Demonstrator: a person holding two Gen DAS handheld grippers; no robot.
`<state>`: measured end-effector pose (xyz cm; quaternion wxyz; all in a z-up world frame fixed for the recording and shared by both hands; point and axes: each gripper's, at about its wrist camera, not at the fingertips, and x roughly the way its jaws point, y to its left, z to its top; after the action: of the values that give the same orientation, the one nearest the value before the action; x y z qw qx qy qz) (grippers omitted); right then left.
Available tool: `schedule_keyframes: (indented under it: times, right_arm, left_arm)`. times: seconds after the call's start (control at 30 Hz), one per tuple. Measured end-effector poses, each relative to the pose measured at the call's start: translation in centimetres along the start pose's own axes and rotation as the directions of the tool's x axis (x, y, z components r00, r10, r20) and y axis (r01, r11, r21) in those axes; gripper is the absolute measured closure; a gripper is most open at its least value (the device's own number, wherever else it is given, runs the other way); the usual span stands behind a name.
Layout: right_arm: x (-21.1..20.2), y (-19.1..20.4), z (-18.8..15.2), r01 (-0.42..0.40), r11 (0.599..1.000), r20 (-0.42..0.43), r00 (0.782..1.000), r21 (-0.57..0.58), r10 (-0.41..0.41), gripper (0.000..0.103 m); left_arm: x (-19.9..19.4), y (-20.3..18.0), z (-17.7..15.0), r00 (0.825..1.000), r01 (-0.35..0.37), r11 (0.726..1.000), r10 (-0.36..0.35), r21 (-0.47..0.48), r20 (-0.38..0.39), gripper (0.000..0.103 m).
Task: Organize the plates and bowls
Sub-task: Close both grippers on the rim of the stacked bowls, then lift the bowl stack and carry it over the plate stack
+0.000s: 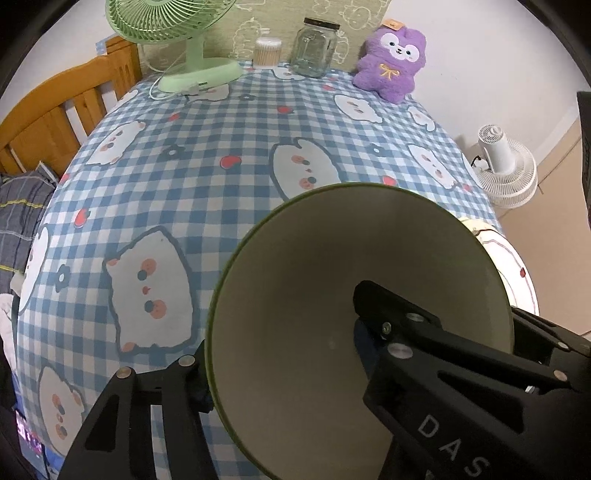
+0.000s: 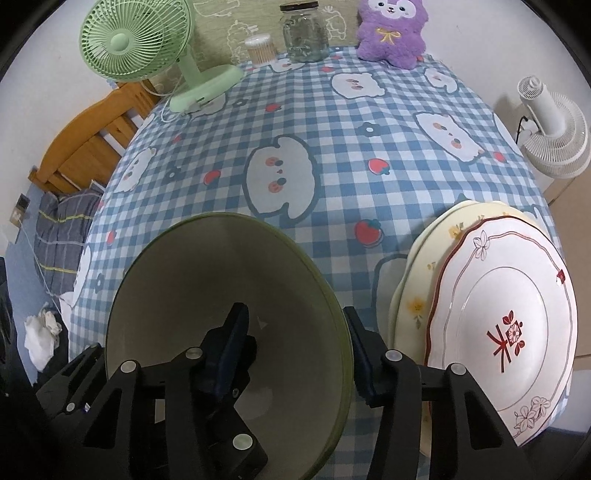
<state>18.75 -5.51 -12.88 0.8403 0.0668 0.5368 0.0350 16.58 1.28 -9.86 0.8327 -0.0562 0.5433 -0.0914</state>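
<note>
My left claw [image 1: 280, 332] is part open and straddles the left wall of the green bowl [image 1: 314, 277]. One finger sits outside against the rim and the other hangs inside the hollow, well off the wall, so nothing is gripped. My right claw [image 2: 295, 317] stands the same way on the bowl's right side. Its outer finger is just beside the rim, its inner finger is down inside, and the jaws are not pinched on the wall. The bowl rests upright on the checked tablecloth [image 2: 332, 147] at the near edge of the table, left of the middle. Just to its right, at the near right corner, a white plate [image 2: 517, 295] with a red rim lies on top of a cream plate [image 2: 417, 280] with yellow flowers. The middle of the table holds only the cloth. Along the far edge stand a green fan [image 2: 125, 40] at the far left corner, then a tub of cotton swabs [image 2: 260, 48], a glass jar [image 2: 301, 33] and a purple plush toy [image 2: 391, 33]. Beyond the right edge stands a white fan [image 2: 554, 129].
</note>
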Motion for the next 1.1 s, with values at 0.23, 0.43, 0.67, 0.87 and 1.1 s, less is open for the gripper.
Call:
schedule_keyframes:
  times: [0.23, 0.43, 0.67, 0.87, 1.1]
  right_arm:
    - [0.08, -0.09, 0.0, 0.01, 1.0, -0.006, 1.0, 0.009, -0.01, 0.05]
    - [-0.04, 0.02, -0.08, 0.02, 1.0, -0.013, 1.0, 0.022, -0.019, 0.05]
    - [-0.07, 0.08, -0.03, 0.035, 0.999, -0.022, 0.999, 0.027, -0.035, 0.05]
    - [0.07, 0.36, 0.13, 0.051, 0.998, -0.028, 0.998, 0.021, -0.05, 0.05]
    - [-0.15, -0.14, -0.34, 0.078, 0.996, -0.049, 0.996, 0.036, -0.076, 0.05]
  left_arm:
    - [0.06, 0.14, 0.04, 1.0, 0.007, 1.0, -0.007, 0.002, -0.014, 0.04]
    - [-0.04, 0.11, 0.07, 1.0, 0.004, 1.0, -0.003, 0.005, -0.025, 0.042]
    - [-0.28, 0.26, 0.06, 1.0, -0.01, 1.0, 0.009, -0.011, -0.023, 0.047]
    - [-0.11, 0.38, 0.07, 0.999, -0.004, 1.0, 0.004, -0.012, -0.035, 0.047]
    - [-0.26, 0.23, -0.04, 0.999, -0.026, 0.998, 0.028, 0.056, -0.045, 0.046]
